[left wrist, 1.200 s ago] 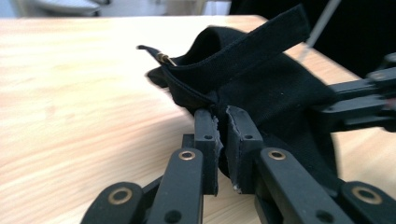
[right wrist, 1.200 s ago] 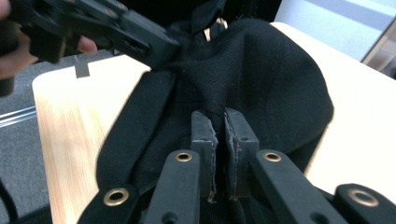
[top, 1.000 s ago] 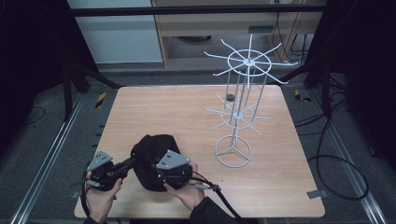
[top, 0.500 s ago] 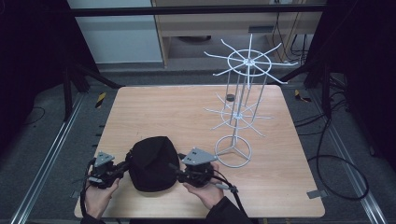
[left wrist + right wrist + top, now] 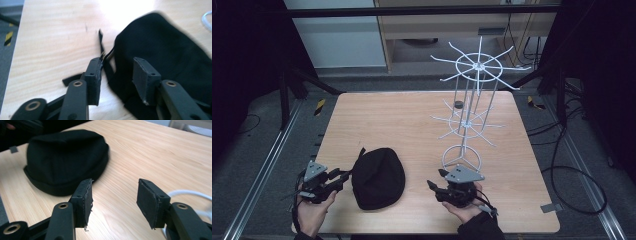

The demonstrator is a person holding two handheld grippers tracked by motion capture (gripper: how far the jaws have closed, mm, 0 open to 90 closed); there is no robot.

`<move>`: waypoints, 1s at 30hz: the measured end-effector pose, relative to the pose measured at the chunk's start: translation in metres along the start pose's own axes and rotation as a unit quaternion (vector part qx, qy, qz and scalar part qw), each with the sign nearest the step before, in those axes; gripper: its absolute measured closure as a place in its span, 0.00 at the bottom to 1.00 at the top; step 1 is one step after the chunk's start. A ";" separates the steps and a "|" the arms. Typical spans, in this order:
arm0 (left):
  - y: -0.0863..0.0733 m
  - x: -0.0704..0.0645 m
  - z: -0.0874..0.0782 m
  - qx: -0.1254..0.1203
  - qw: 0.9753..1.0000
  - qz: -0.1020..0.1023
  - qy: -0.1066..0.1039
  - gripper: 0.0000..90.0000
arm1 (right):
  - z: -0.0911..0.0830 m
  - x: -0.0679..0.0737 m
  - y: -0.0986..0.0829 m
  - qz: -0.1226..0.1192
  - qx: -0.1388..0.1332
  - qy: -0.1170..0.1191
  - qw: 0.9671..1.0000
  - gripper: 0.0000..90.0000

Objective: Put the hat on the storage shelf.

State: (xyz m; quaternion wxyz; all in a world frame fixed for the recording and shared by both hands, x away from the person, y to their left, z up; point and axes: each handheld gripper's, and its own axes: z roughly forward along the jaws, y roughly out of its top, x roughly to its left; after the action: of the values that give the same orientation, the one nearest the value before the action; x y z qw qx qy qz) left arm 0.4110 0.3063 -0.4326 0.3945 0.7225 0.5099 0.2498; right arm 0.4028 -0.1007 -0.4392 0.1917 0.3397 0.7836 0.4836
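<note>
The left gripper (image 5: pixel 343 177) is held low over the near left of the desk (image 5: pixel 402 120), its jaws spread wide with nothing between them, aimed at the left edge of the black cap (image 5: pixel 378 177), where the adjusting strap (image 5: pixel 101 42) sticks out. The right gripper (image 5: pixel 432 186) is likewise held wide and empty, clear of the cap's right side. The cap is seen lying flat and released on the wood between the two, probably so that a better hold can be chosen. Just beyond the right gripper stands the white wire rack (image 5: pixel 466 125), its radiating hooks likely meant as the place to hang the cap.
</note>
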 end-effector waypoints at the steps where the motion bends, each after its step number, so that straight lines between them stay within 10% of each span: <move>1: 0.002 -0.002 -0.002 -0.005 1.000 0.001 -0.001 0.61 | -0.004 -0.004 -0.004 0.002 0.001 -0.006 1.000 0.51; 8: 0.019 -0.021 -0.009 -0.025 0.999 0.009 -0.025 0.55 | -0.029 -0.029 -0.023 0.031 0.001 -0.038 0.999 0.47; 30: 0.043 -0.070 0.039 0.046 0.995 0.078 -0.041 0.49 | -0.067 -0.095 -0.060 0.072 0.018 -0.154 0.985 0.39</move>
State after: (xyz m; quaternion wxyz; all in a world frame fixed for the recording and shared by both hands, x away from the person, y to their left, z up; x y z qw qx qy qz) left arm 0.4392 0.2211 -0.4160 0.3606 0.7873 0.4460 0.2265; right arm 0.4056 -0.2292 -0.4647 0.2685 0.4693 0.7264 0.4243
